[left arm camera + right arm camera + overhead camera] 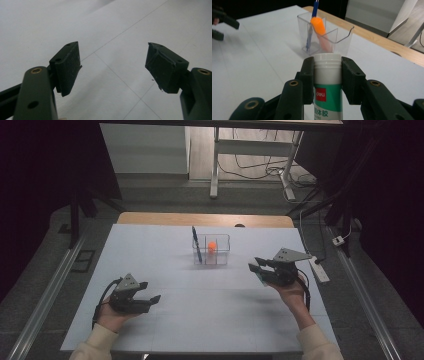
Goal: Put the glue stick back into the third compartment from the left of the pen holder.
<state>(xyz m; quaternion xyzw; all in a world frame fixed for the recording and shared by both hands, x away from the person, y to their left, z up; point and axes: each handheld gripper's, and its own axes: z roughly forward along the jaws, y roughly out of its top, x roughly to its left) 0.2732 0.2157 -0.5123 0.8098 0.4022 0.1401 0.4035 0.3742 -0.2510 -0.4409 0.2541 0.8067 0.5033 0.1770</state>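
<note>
Your right gripper is clamped on the glue stick, held off the table just short of the clear holder with its pen and orange marker. Left gripper spread wide, empty. Likely carry stage; next, line up over a free compartment and lower it upright.
</note>
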